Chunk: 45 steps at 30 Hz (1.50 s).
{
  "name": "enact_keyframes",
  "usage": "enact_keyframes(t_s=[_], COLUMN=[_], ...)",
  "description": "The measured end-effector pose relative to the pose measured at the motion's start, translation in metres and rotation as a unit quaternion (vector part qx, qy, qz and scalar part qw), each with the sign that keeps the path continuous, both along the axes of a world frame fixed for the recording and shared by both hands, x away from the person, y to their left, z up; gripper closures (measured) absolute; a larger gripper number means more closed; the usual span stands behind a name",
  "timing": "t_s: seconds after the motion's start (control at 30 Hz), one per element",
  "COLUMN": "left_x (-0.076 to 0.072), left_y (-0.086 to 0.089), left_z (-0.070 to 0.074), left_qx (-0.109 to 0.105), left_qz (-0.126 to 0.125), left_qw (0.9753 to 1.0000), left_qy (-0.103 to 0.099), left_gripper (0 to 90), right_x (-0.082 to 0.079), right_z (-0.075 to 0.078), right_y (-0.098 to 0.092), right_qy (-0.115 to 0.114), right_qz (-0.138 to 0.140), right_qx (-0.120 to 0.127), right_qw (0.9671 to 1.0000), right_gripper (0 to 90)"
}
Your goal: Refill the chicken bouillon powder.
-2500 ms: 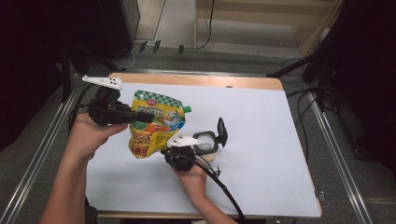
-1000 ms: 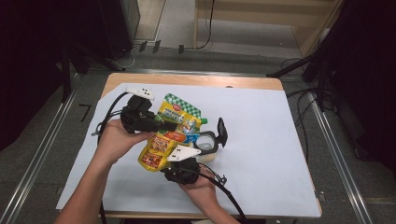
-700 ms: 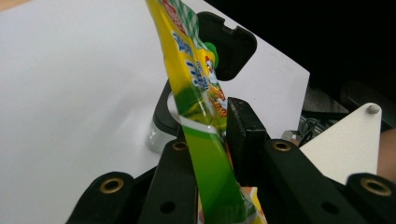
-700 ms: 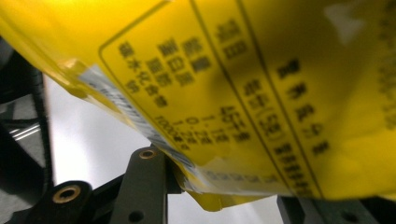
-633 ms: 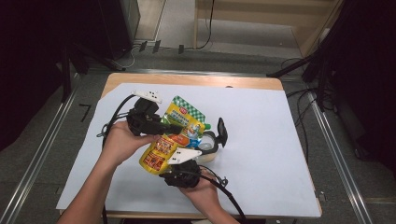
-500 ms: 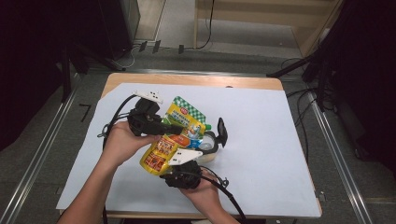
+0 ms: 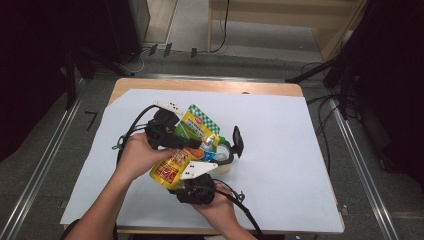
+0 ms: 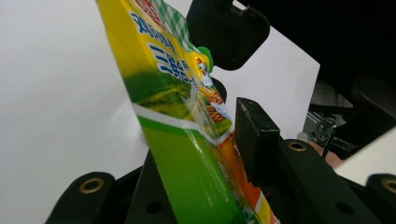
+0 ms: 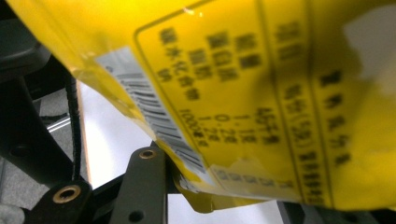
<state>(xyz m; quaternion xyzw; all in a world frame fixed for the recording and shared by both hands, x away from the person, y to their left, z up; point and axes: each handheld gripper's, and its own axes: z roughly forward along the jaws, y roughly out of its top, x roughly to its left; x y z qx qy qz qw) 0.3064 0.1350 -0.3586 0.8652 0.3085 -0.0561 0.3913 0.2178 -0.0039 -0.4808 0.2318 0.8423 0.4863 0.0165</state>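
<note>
A person works a yellow-and-green snack pouch [image 7: 187, 145] above the white table cover [image 7: 300, 150], near the table's centre, holding it off the surface between two hand-held grippers. The left gripper [image 7: 192, 143], coming in from nine o'clock, has its jaws on either side of the pouch's middle; in the left gripper view the film [image 8: 187, 140] runs up between the two black jaws, one pad touching its printed face, so it appears clamped. The right gripper [image 7: 220, 152], held by the hand at six o'clock, sits under the pouch's lower end. In the right gripper view the back panel with barcode [image 9: 261, 107] lies across the jaws, one jaw just beside the bottom seam, but whether those jaws are closed on it cannot be told.

The pouch looks light and soft: thin glossy film that bends and creases, likely slippery on flat faces and apt to sag from a single hold. The sealed edges and corners seem the firmest places to take hold; squeezing the belly risks crushing whatever is inside.
</note>
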Motion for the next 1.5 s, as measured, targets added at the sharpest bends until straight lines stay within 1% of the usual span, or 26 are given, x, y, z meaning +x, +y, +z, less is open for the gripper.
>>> enact_keyframes(t_s=[0.1,0.17,0.27,0.37,0.5,0.57,0.63,0.7,0.77,0.93,0.97,1.03,1.1,1.17,1.23,1.3,1.37,1.43,1.5], left_x=[0.000,0.000,-0.001,-0.001,-0.001,0.000,0.002,0.004,0.007,0.007,0.008,0.010,0.011,0.013,0.015,0.016,0.015,0.014,0.012], left_y=[0.000,0.000,-0.002,-0.003,-0.005,-0.005,-0.005,-0.004,-0.005,-0.011,-0.014,-0.016,-0.018,-0.019,-0.020,-0.020,-0.019,-0.017,-0.015], left_z=[-0.001,-0.001,0.000,0.000,0.000,0.000,-0.001,-0.001,-0.001,0.000,0.000,0.001,0.003,0.004,0.004,0.003,0.002,0.001,-0.001], left_qx=[0.003,0.005,0.012,0.014,0.016,0.019,0.022,0.023,0.030,0.053,0.059,0.063,0.065,0.067,0.067,0.063,0.057,0.054,0.051], left_qz=[0.006,0.011,0.019,0.029,0.037,0.043,0.051,0.055,0.059,0.061,0.059,0.057,0.059,0.060,0.059,0.059,0.057,0.055,0.055], left_qw=[1.0000,0.9999,0.9998,0.9995,0.9992,0.9988,0.9979,0.9967,0.9957,0.9944,0.9939,0.9933,0.9931,0.9926,0.9921,0.9918,0.9921,0.9923,0.9917], left_qy=[0.002,0.004,0.000,0.003,0.008,0.014,0.035,0.055,0.064,0.069,0.072,0.078,0.078,0.082,0.088,0.094,0.095,0.097,0.105], left_gripper=[73.9,74.3,74.9,75.2,75.1,74.4,73.9,73.9,74.7,78.3,79.4,81.3,81.4,81.1,79.7,78.2,74.8,72.7,71.0], right_x=[0.000,0.000,0.000,0.000,0.000,0.000,-0.001,-0.003,-0.004,-0.004,-0.005,-0.006,-0.005,-0.004,-0.003,-0.002,-0.002,-0.002,-0.003], right_z=[-0.001,-0.001,0.000,0.000,0.001,0.002,0.003,0.005,0.007,0.007,0.007,0.009,0.010,0.011,0.012,0.012,0.011,0.011,0.012], right_y=[0.000,0.000,0.000,0.000,0.001,0.002,0.003,0.004,0.006,0.008,0.008,0.009,0.008,0.007,0.007,0.007,0.006,0.006,0.005], right_qy=[-0.002,0.003,0.006,0.002,0.006,0.011,0.023,0.024,0.026,0.027,0.029,0.027,0.027,0.025,0.030,0.034,0.039,0.039,0.038], right_qz=[-0.001,0.001,0.002,0.001,0.000,0.002,0.007,0.010,0.017,0.016,0.016,0.018,0.016,0.013,0.012,0.012,0.015,0.015,0.014], right_qx=[-0.002,0.000,0.002,0.003,0.005,0.009,0.012,0.012,0.009,0.010,0.011,0.008,0.011,0.013,0.017,0.019,0.022,0.023,0.022], right_qw=[1.0000,1.0000,1.0000,1.0000,1.0000,0.9999,0.9996,0.9996,0.9995,0.9995,0.9994,0.9994,0.9994,0.9995,0.9993,0.9992,0.9989,0.9989,0.9989], right_gripper=[65.3,65.3,64.8,63.9,63.5,64.1,64.7,65.0,64.5,63.4,63.3,63.2,63.3,63.3,63.3,63.7,64.5,64.8,65.0])
